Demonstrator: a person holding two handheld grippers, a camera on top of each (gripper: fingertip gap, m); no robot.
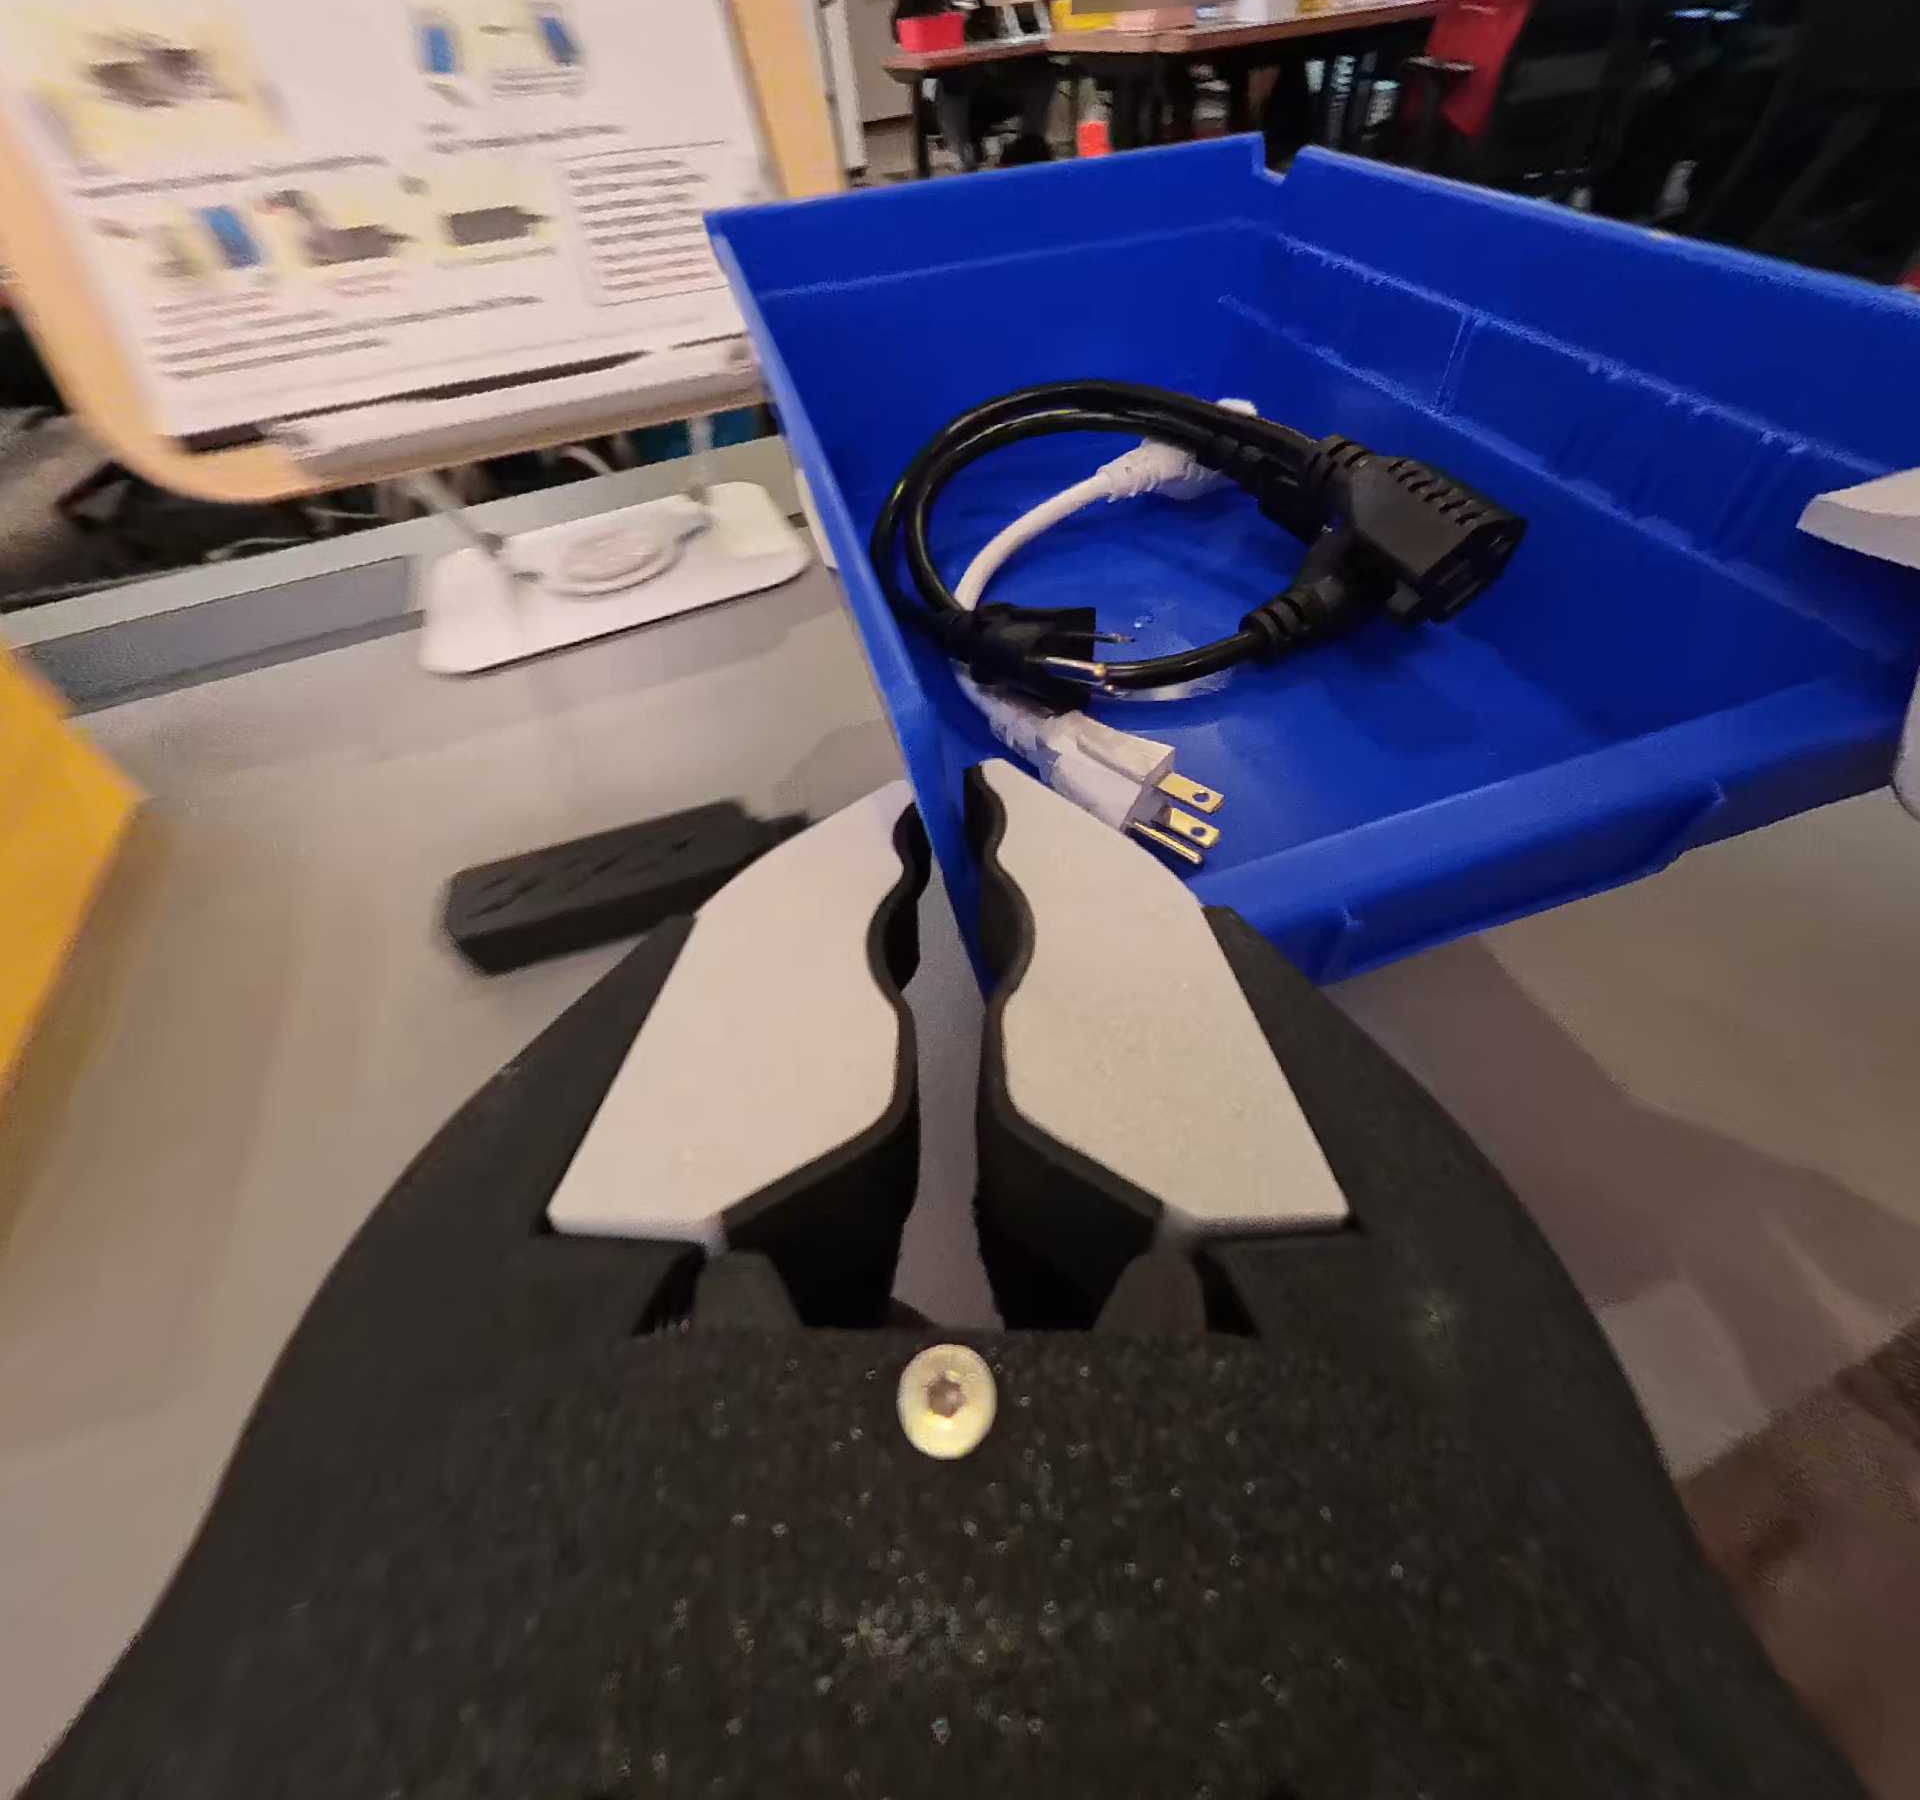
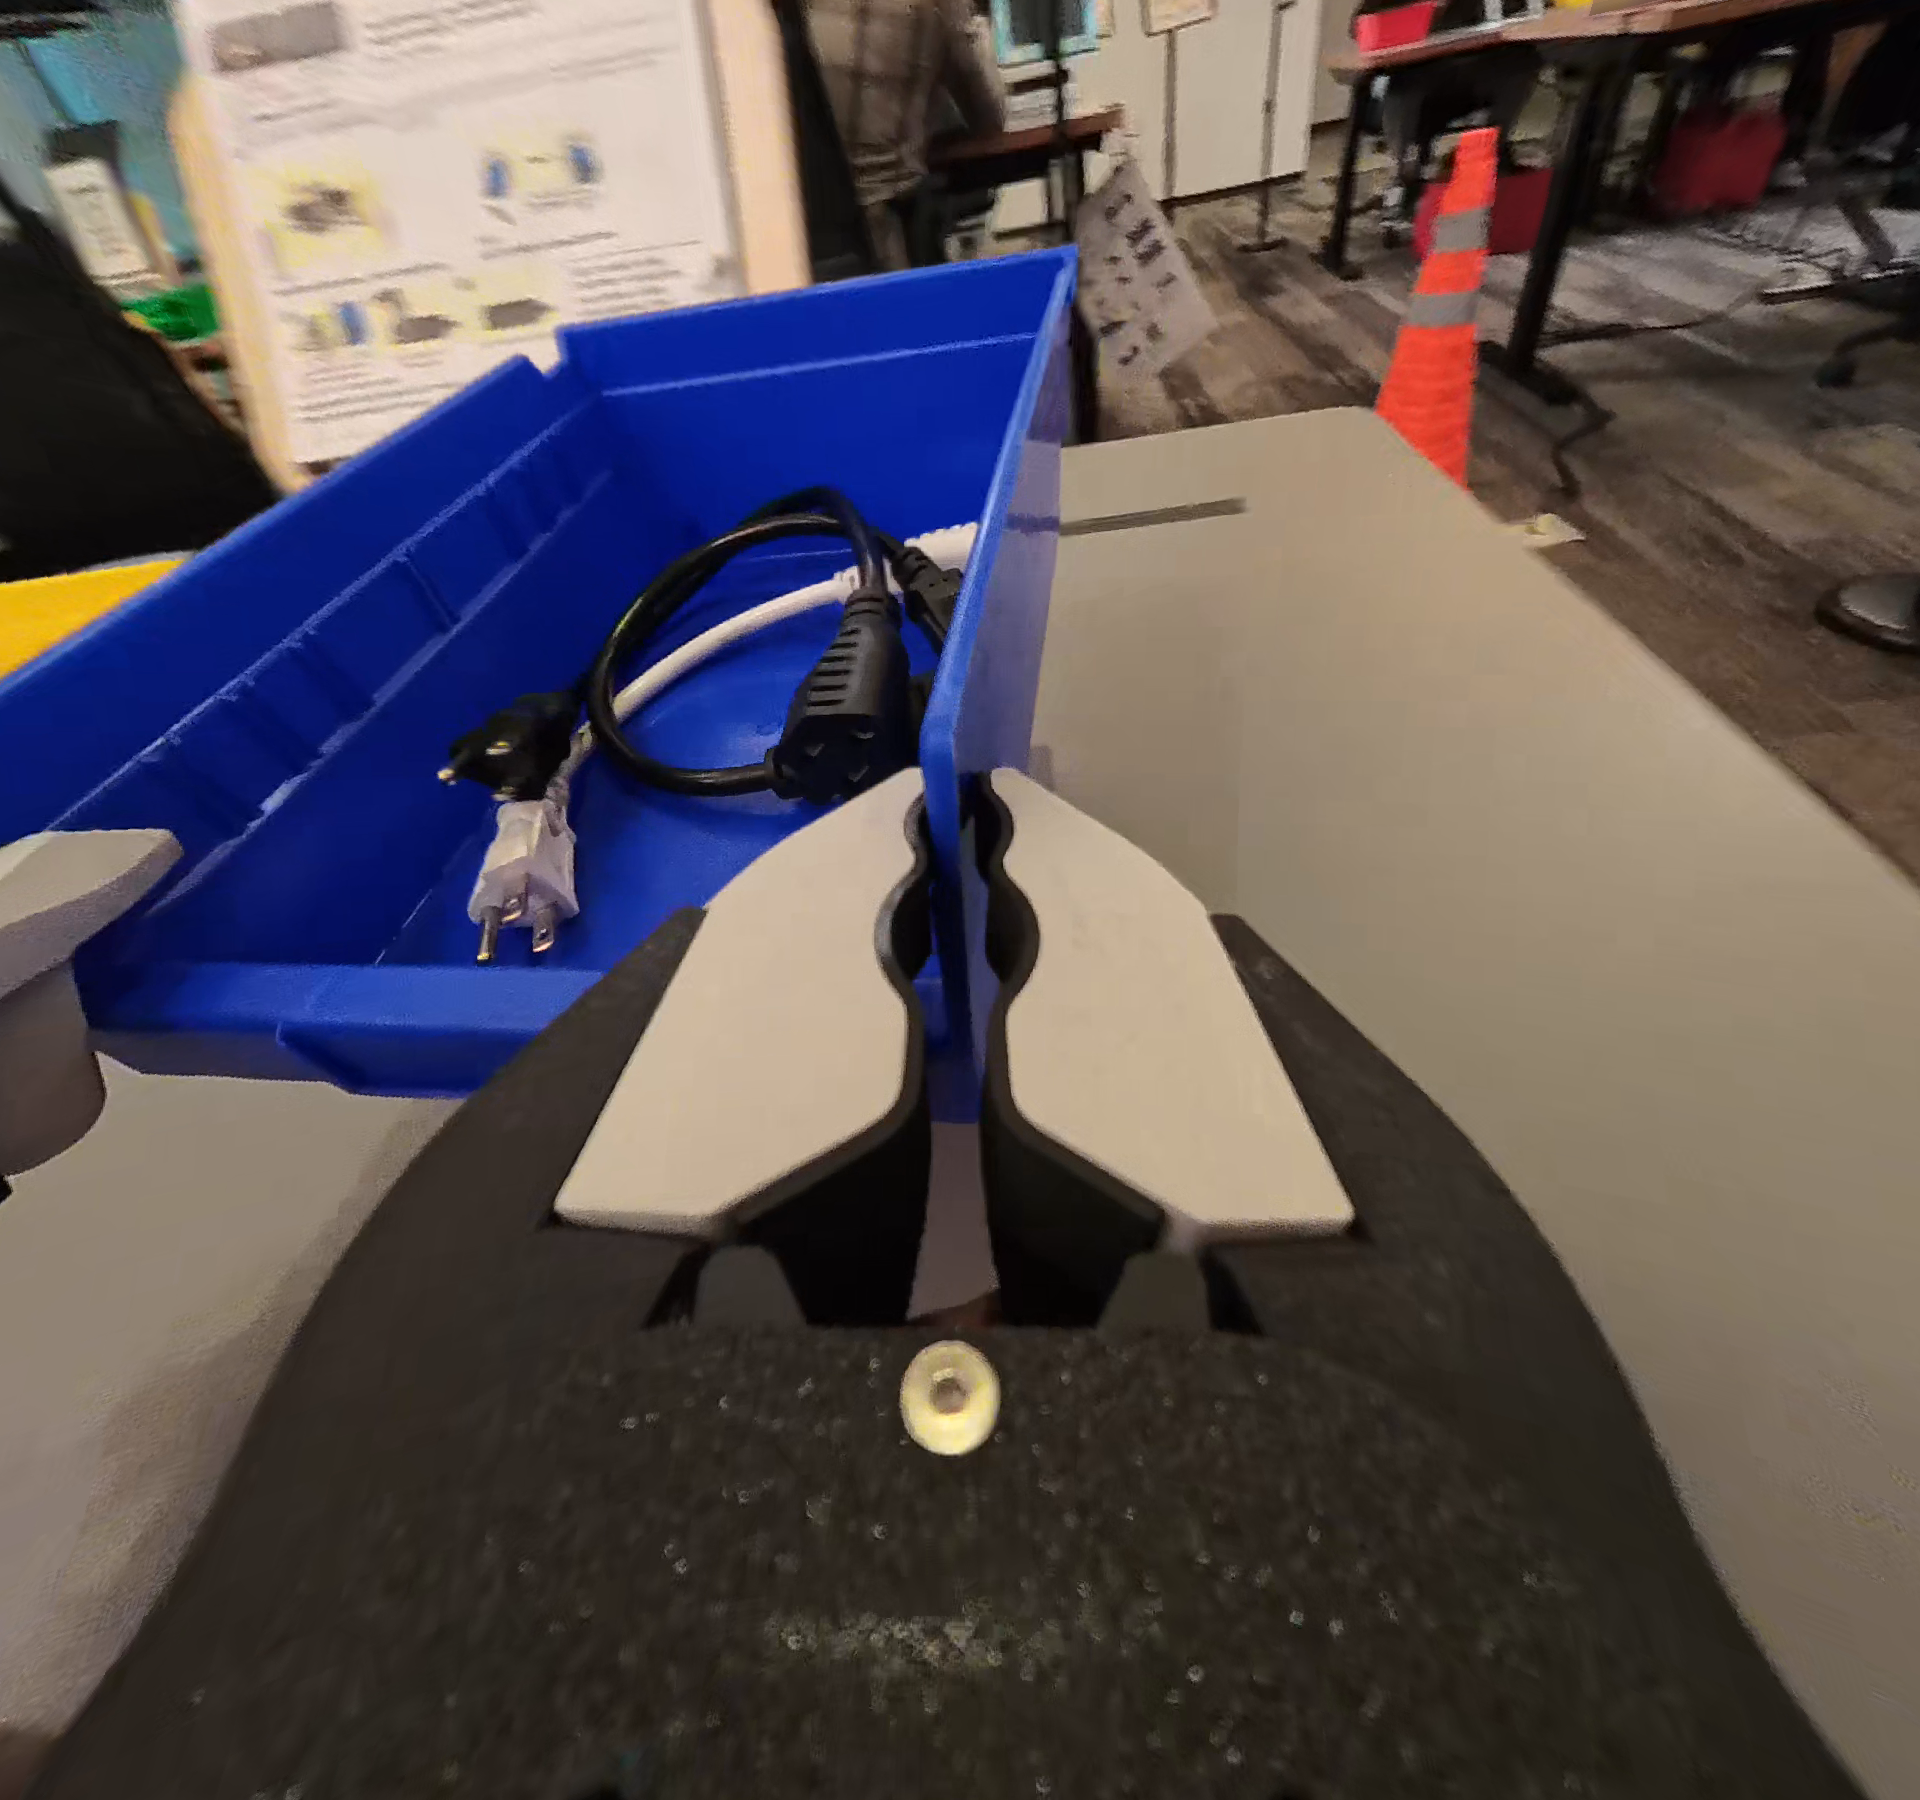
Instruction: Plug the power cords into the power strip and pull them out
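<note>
In the left wrist view, the left gripper is clamped on the left side wall of the blue bin, which holds the black cord and white cord; the black power strip lies just left on bare grey table. In the right wrist view, the right gripper pinches the bin's right wall, with open tabletop to its right.

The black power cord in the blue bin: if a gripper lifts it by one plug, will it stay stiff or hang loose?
Probably loose: the black power cord lies coiled, so it bends easily. It overlaps the white cord and may drag it. Its heavy-looking socket end would likely swing.
</note>
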